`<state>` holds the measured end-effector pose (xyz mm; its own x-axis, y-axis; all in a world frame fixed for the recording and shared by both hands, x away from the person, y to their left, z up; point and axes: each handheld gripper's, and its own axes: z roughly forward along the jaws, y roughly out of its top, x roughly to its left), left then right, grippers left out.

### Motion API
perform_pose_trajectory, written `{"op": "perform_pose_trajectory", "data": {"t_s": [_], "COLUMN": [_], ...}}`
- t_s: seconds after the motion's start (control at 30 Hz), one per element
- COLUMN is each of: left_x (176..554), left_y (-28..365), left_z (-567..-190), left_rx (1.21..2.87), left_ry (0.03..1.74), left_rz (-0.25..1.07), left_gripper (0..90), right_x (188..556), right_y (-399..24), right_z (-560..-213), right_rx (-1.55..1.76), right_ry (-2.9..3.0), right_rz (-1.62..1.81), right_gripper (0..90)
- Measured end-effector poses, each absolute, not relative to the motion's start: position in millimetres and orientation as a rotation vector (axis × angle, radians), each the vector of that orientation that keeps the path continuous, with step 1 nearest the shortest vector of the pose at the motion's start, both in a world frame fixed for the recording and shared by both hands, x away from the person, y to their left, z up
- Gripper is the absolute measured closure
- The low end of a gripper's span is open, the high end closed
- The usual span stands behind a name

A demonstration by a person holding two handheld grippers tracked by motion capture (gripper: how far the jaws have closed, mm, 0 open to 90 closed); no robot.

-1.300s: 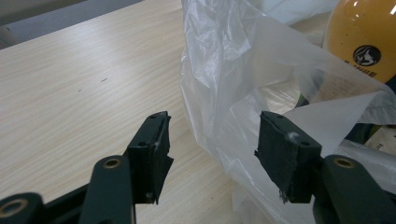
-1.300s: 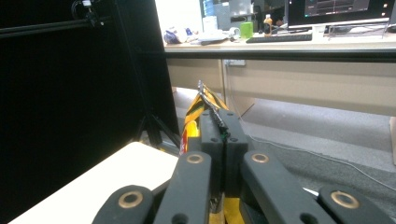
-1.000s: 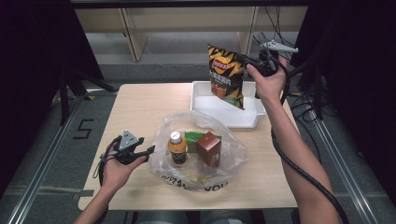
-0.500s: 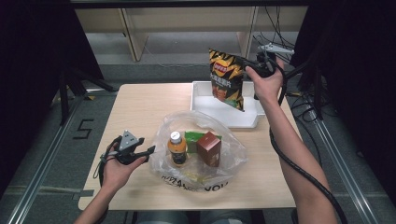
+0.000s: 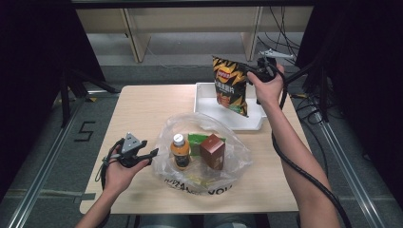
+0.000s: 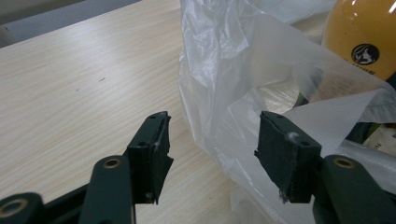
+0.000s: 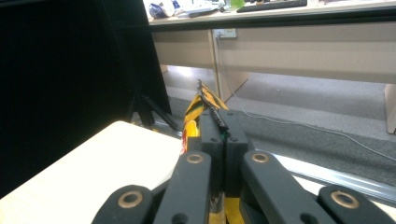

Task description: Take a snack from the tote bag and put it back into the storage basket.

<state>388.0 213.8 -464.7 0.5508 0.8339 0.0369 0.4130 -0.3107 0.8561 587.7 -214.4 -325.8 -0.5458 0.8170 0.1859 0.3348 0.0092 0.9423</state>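
Wooden table (image 5: 142,109), grey carpet — right hand-held gripper (image 5: 253,72) clamps chip bag (image 5: 230,85); left hand-held gripper (image 5: 151,154) apparently released.

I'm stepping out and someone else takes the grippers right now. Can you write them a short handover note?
Right gripper: shut on the top edge of the chip bag, which hangs above the white tray.
Left gripper: open at the left edge of the clear plastic bag; a fold of film lies between its jaws, unpinched.
Done: orange bottle, brown box and a green packet are in the plastic bag.
Left, probably: pinch the bag's edge to hold it open, then put the chip bag in.
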Motion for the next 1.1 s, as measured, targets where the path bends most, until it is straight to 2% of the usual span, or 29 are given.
{"op": "perform_pose_trajectory", "data": {"t_s": [0.7, 1.1], "left_x": [388, 388], "left_y": [213, 213], "left_z": [-466, -466], "left_rx": [1.93, 1.929], "left_ry": [1.009, 1.008], "left_rz": [0.611, 0.61], "left_gripper": [43.2, 43.2], "right_x": [605, 607], "right_y": [-220, -215], "right_z": [-350, -349], "right_rx": [1.196, 1.23], "right_ry": [1.919, 1.917], "right_rz": [1.501, 1.511], "right_gripper": [90.0, 90.0]}}
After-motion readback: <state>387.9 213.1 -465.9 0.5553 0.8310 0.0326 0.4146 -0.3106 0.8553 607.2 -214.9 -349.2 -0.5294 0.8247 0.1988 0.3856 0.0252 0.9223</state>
